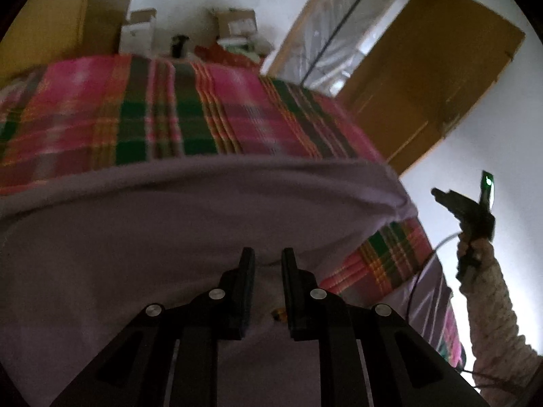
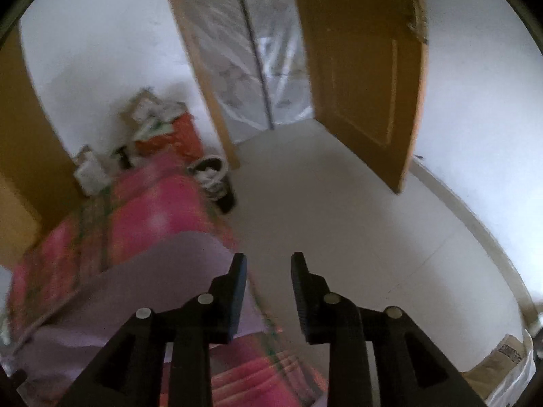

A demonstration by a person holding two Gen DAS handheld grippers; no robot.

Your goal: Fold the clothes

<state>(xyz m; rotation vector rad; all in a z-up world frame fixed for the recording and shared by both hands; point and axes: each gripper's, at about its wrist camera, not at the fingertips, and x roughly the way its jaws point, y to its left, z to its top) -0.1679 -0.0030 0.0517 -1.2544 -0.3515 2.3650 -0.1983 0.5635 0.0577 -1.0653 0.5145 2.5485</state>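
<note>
a lilac garment [image 1: 190,217] lies spread flat directly ahead of and beneath the left gripper [image 1: 268,257], its long axis running across the view from left to right, far hem edge curving toward a bunched corner ahead and to the right. the left gripper hangs just over the cloth with its jaws narrowly parted and nothing between them; contact with the fabric cannot be told. under the garment is a pink-and-green plaid bedspread [image 1: 142,108], extending ahead of the gripper to a pile of cardboard boxes [image 1: 234,23] against a white wall. in the right wrist view the same garment [image 2: 142,288] sits to the left of and below the right gripper [image 2: 268,261], which is raised clear off the bed edge, jaws moderately apart and empty, pointing toward pale floor [image 2: 339,210], an open wooden door [image 2: 366,78] and a small bin [image 2: 213,176] ahead. motion blur softens both views.
</note>
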